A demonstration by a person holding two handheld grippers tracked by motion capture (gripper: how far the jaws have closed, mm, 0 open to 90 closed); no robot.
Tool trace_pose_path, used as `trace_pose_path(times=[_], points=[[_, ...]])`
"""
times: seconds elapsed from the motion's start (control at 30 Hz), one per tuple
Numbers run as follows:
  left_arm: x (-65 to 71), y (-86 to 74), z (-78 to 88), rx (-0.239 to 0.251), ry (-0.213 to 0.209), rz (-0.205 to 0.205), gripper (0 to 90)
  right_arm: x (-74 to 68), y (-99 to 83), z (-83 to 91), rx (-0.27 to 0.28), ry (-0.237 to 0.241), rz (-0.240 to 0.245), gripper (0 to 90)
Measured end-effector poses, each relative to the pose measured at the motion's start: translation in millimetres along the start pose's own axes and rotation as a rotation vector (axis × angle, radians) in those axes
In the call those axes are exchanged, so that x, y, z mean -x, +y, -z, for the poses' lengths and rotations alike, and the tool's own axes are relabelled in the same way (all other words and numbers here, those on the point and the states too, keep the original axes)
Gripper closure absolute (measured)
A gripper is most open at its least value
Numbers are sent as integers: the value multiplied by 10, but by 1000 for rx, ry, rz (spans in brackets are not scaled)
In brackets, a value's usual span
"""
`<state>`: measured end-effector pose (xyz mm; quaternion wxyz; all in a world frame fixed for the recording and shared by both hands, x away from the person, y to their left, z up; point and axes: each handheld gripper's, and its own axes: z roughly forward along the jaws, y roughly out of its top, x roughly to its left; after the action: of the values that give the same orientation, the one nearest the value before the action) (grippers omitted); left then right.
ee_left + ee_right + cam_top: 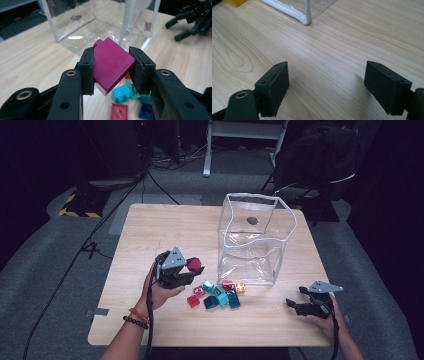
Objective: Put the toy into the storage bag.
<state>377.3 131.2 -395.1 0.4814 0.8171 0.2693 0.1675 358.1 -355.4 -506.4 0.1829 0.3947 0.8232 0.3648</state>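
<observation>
while one magenta brick (111, 63) sits gripped, roughly eight bricks (219, 294) lie loose.

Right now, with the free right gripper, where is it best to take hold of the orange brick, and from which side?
Probably from above, closing the right gripper on the two side faces of the orange brick. It lies flat at the pile's right edge, near the clear bag.

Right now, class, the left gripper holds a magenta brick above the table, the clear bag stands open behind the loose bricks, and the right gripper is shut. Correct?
One slip: the right gripper is open, as the right gripper view shows, its jaws wide apart over bare table.
</observation>
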Motion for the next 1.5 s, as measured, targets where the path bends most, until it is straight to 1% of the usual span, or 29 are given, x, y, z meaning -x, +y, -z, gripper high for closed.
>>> trace_pose_path(times=[0.03,0.07,0.23,0.3,0.33,0.47,0.5,0.53,0.57,0.6,0.63,0.67,0.7,0.77,0.8,0.87,0.9,0.93,0.97,1.1,1.2,1.3,1.33,1.37,1.4,1.43,1.47,1.5], points=[[0,0,0,0,0,0,596,0,0,0,0,0,0,204],[-30,40,0,2,8,-7,596,1,0,-1,0,0,0,205],[-191,226,-20,30,25,9,596,1,0,-1,0,1,-1,205],[-248,289,-46,28,37,11,596,0,0,-1,1,1,-1,205],[-314,344,-77,26,46,10,596,1,0,-1,1,1,-1,205],[-455,448,-149,33,49,27,596,1,0,0,1,1,-1,205],[-455,448,-149,33,49,27,596,1,0,0,1,1,-1,205],[-489,472,-168,33,51,30,596,1,0,0,0,1,-1,205],[-554,515,-210,29,54,43,596,0,0,-1,1,1,-1,205],[-554,515,-210,29,54,43,596,0,0,-1,1,1,-1,205],[-582,538,-231,32,57,48,596,1,0,0,0,1,-1,205],[-635,593,-256,31,54,52,596,1,0,0,0,1,0,205],[-654,622,-266,36,55,59,596,1,0,-1,1,1,-1,205],[-694,684,-280,48,50,61,596,1,0,-1,1,1,-1,205],[-694,684,-280,48,50,61,596,1,0,-1,1,1,-1,205],[-710,753,-292,61,53,63,596,1,0,-1,1,1,-1,205],[-709,832,-300,74,44,66,596,1,0,-1,1,1,-1,205],[-709,832,-300,74,44,66,596,1,0,-1,1,1,-1,205],[-704,877,-304,83,45,59,596,1,0,0,0,1,-1,205],[-656,1079,-330,108,19,47,596,1,0,0,0,2,-1,206],[-576,1222,-395,116,-1,24,596,0,0,0,0,3,1,206],[-476,1340,-492,114,-18,0,596,1,0,0,0,4,1,206],[-418,1408,-554,112,-41,-13,596,0,0,0,0,4,1,205],[-418,1408,-554,112,-41,-13,596,0,0,0,0,4,1,205],[-357,1470,-619,103,-54,-26,596,1,0,0,0,4,2,206],[-357,1470,-619,103,-54,-26,596,0,0,0,0,5,3,206],[-303,1522,-684,94,-60,-47,596,0,0,0,0,5,4,206],[-303,1522,-684,94,-60,-47,596,0,0,0,0,5,4,206]])
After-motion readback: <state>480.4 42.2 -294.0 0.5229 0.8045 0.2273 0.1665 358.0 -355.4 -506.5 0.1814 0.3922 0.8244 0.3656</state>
